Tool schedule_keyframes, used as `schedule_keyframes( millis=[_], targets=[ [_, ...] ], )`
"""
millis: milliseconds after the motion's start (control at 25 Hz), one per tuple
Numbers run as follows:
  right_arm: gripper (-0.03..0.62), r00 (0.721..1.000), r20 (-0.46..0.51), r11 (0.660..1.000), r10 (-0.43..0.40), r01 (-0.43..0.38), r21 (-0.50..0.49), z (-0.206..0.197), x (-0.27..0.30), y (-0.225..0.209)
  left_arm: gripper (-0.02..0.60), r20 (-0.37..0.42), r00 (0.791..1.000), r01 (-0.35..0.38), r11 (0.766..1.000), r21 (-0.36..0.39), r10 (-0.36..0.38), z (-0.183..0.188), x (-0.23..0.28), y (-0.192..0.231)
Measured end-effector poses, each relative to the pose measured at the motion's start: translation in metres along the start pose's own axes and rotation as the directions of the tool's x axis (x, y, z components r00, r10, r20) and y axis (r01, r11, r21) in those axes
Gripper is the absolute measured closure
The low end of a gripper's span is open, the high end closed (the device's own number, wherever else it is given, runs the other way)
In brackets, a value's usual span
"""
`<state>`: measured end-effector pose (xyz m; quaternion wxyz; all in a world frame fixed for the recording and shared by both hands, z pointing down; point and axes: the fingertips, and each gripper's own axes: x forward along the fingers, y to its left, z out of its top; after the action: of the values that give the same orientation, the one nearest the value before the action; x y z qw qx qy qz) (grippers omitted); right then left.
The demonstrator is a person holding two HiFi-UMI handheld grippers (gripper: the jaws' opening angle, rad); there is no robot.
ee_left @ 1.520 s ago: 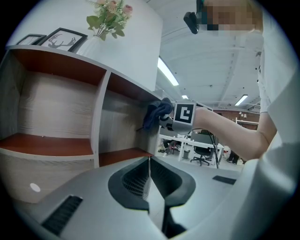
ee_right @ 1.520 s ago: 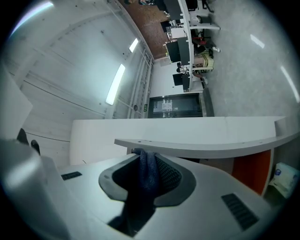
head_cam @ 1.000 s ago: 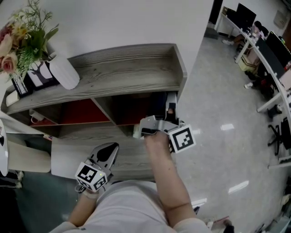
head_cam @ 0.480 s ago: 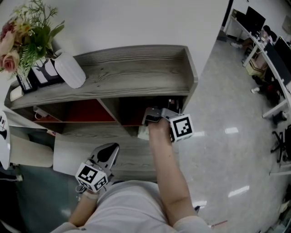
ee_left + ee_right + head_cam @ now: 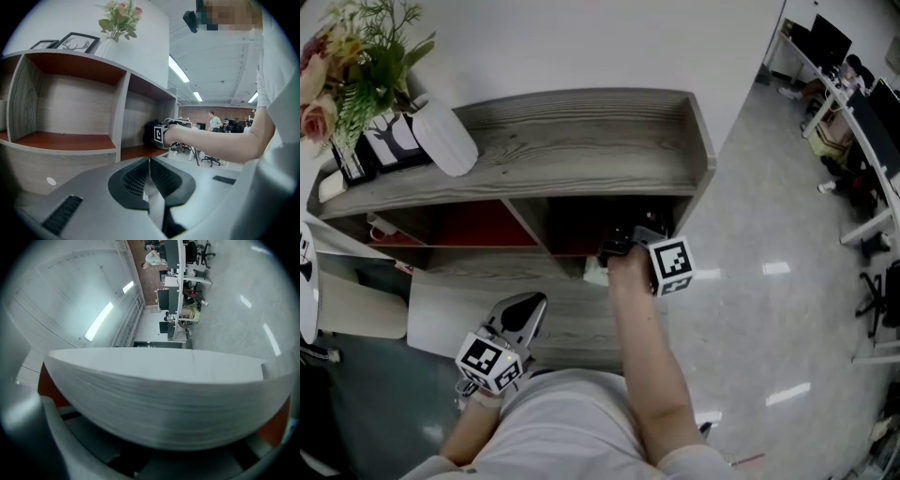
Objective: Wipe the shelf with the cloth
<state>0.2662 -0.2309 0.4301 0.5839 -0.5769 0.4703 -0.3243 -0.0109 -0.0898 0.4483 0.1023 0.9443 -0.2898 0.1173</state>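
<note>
The grey wooden shelf unit [image 5: 572, 141] has red-brown compartments. My right gripper [image 5: 623, 244] reaches into the upper right compartment, its marker cube just outside the opening. In the left gripper view a dark bundle, seemingly the cloth [image 5: 150, 133], sits at the tip of the right gripper [image 5: 164, 133]. The right gripper view is blurred: a pale shelf board edge [image 5: 164, 394] fills it, and the jaws at the bottom look shut with something dark between them. My left gripper [image 5: 523, 314] hovers over the lower board [image 5: 581, 314], jaws shut and empty, its pads [image 5: 140, 176] meeting.
On the top board at the left stand a white vase [image 5: 445, 139] with flowers [image 5: 356, 56] and a framed picture [image 5: 389, 141]. A white seat [image 5: 356, 323] stands left of the unit. Glossy floor and office desks [image 5: 853, 103] lie to the right.
The right gripper has sunk and pushed deeper into the right compartment, so less of it shows under the top board. The left gripper has stayed put.
</note>
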Motion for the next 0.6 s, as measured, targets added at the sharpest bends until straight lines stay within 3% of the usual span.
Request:
schedule_keyframes(
  millis=[240,600],
  targets=[
    [0.508,0.981,-0.015,0.978,-0.193,0.194,0.081,-0.005,-0.012,-0.052,0.563,0.003,1.0,-0.003,1.0,-0.003,0.003,-0.001,-0.002,0.002],
    [0.508,0.968,-0.021,0.962,-0.251,0.252,0.108,-0.008,-0.019,-0.067,0.563,0.009,1.0,-0.012,1.0,-0.008,0.012,-0.002,-0.008,0.005]
  ],
)
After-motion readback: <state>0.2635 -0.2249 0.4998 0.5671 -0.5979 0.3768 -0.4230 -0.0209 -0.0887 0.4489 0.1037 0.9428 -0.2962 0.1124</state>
